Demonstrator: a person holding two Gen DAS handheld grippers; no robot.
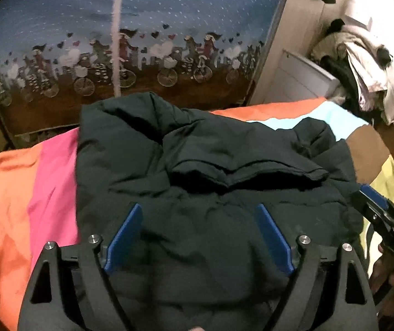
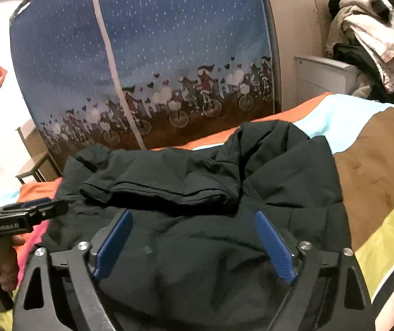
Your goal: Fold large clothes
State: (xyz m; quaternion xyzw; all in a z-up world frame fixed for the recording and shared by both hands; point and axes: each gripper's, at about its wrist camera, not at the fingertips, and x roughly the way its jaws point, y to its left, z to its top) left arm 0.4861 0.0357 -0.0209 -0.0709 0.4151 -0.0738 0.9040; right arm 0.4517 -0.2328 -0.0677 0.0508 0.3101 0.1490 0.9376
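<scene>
A large black padded jacket (image 1: pixel 197 165) lies bunched on a bed with a colourful striped cover (image 1: pixel 17 187). A folded sleeve lies across its middle (image 1: pixel 246 168). My left gripper (image 1: pixel 198 215) is open just above the near part of the jacket, its blue fingers (image 1: pixel 125 237) spread wide, holding nothing. The right wrist view shows the same jacket (image 2: pixel 224 193) and sleeve (image 2: pixel 163 190). My right gripper (image 2: pixel 194 223) is open over the jacket's near part, empty. The right gripper shows at the right edge of the left view (image 1: pixel 384 215); the left one at the left edge of the right view (image 2: pixel 31 212).
A blue fabric wardrobe with a bicycle print (image 1: pixel 130 41) stands beyond the bed. A pile of clothes (image 1: pixel 362 63) sits on a white unit (image 1: pixel 301 77) at the back right. A small table (image 2: pixel 37 165) stands at the far left.
</scene>
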